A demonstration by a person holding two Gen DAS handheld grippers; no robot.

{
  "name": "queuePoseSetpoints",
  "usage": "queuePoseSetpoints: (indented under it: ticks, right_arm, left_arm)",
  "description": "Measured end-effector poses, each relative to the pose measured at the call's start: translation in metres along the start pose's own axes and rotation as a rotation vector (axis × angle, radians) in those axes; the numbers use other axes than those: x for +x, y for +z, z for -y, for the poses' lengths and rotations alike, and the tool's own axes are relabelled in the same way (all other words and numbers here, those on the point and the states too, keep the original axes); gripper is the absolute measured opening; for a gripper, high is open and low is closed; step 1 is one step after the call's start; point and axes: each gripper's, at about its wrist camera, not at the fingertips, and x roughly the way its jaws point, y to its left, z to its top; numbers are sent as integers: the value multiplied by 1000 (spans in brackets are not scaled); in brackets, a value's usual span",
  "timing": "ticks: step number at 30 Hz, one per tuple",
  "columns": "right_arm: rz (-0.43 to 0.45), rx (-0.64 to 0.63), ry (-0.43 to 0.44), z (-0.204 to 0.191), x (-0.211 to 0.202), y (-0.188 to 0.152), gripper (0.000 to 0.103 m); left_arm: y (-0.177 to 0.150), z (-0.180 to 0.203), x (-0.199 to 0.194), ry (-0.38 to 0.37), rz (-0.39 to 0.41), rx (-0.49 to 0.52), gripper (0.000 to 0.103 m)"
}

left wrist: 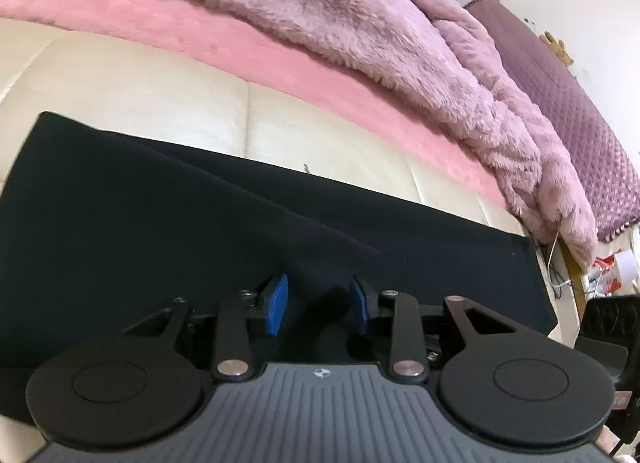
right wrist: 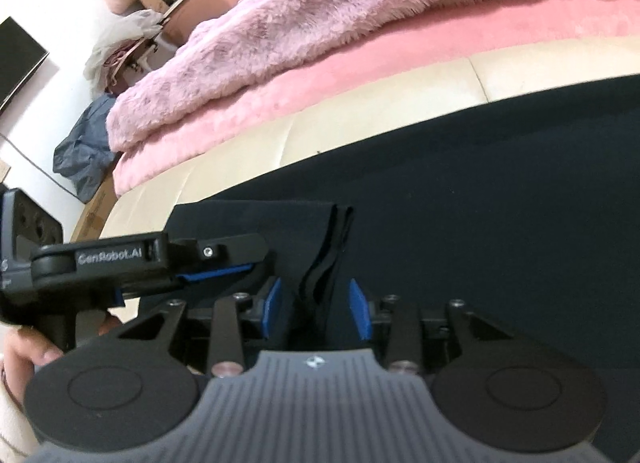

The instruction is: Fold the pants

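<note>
The right hand-held gripper [right wrist: 316, 307] is sitting nearest the lens, its blue pads spread to either side of a bunched, layered edge of the dark pants [right wrist: 480, 191], with gaps showing on both sides, so it is pinching nothing. The left hand-held gripper [left wrist: 318, 305] is also standing spread over flat dark cloth, gripping nothing. The pants are lying along the cream edge of the bed [left wrist: 160, 83], their long axis running crosswise in front of both grippers. The stacked fold is rising straight ahead of the right one, which is the nearer. The left gripper is reaching in from its left, just beside that fold. The dark cloth is hiding its own layers, and its far ends are being cut off.
</note>
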Motion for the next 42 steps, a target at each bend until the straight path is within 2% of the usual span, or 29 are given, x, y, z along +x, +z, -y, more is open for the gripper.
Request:
queuePoseSetpoints:
  ticks: [5,11,12,15,18,24,28,32,36,42]
  right_arm:
    - [19,11,25,4,7,-2,35]
    - [44,52,86,10,14,-1,33]
    - [46,66,99,12,15,-2,31]
    - [48,112,119,21,14,0,11]
    - [40,146,125,22,17,0,2]
    - [63,76,105,-6,4,14,0]
    - [91,-14,94,-36,-30,33,0]
    - [129,-84,92,-58,-77,60,0]
    - [154,-130,77,-60,-133,84,0]
    - [194,-161,-10,-39,-214,124,0]
  left_arm:
    - [-1,4,8,-23,-4,13,38]
    - [1,-8,9,-86,-4,-70,38]
    - [1,-8,8,-90,-4,-78,38]
    - [3,-9,2,-89,6,-96,38]
    - [3,-7,-13,-65,35,-90,38]
    - [0,-11,-75,66,162,-51,38]
    - [-5,-23,-122,165,255,-63,38]
    - [-10,-33,-151,212,289,-101,38]
    - [-14,-34,-163,194,306,-139,38]
    - [-18,-10,-151,172,271,-96,38]
